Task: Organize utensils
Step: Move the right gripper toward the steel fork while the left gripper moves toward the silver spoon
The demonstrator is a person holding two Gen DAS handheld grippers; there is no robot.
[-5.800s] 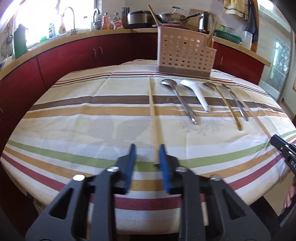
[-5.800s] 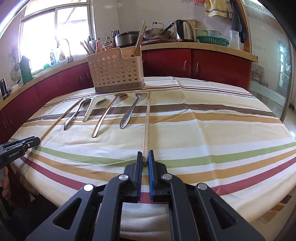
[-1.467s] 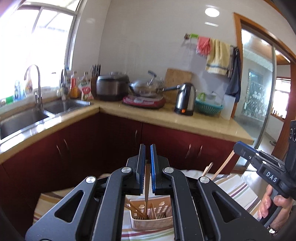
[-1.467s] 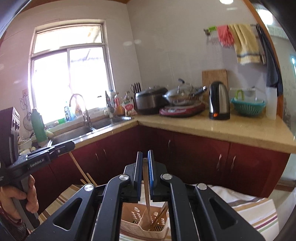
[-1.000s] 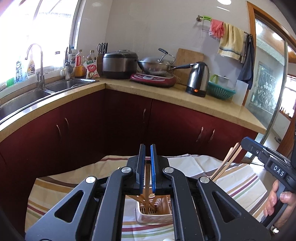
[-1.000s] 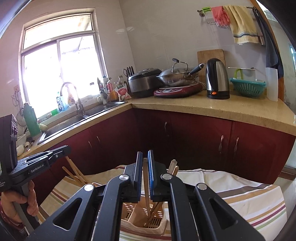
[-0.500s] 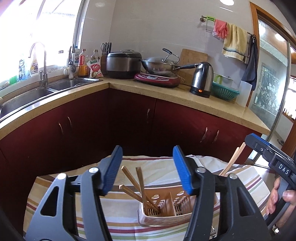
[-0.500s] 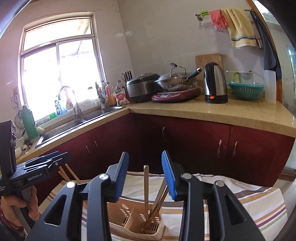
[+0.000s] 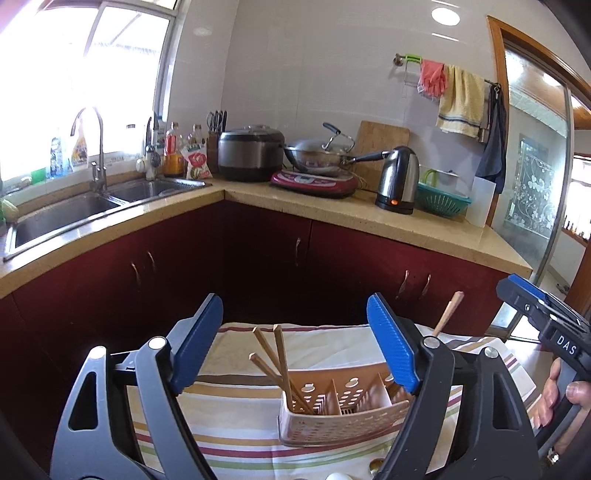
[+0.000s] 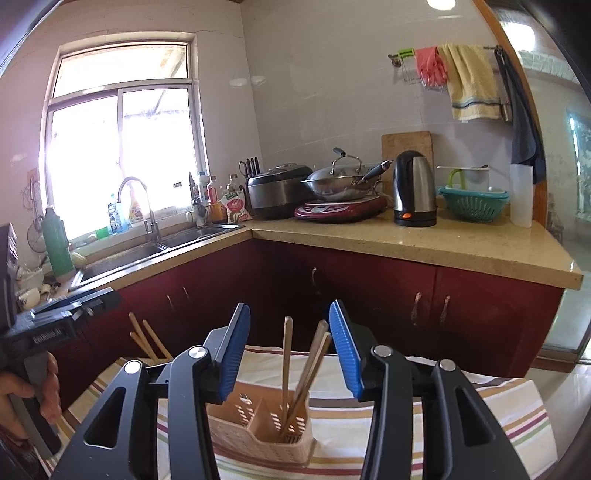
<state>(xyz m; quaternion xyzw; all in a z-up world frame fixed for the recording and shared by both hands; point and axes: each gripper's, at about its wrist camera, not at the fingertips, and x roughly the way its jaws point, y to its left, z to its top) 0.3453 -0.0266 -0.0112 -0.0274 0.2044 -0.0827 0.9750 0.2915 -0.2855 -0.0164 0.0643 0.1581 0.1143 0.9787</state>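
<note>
Bright kitchen corner, daylight flooding through a large window [image 10: 122, 147] above a steel sink [image 9: 74, 210]. White tiled walls [image 9: 314, 74], beige L-shaped countertop [image 10: 443, 240] over dark red cabinets [image 9: 258, 258]. Towel rail [image 10: 461, 50] hung with cloths, ceiling lamp [image 9: 445, 15] lit, glass door [image 9: 535, 192] at right.

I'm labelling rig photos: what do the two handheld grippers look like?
Both the left gripper and the right gripper have black angular plastic arms with silver pivot screws and ribbed blue pads. White lettering marks their black bodies. A bare hand grips each handle; no sleeve shows.
</note>
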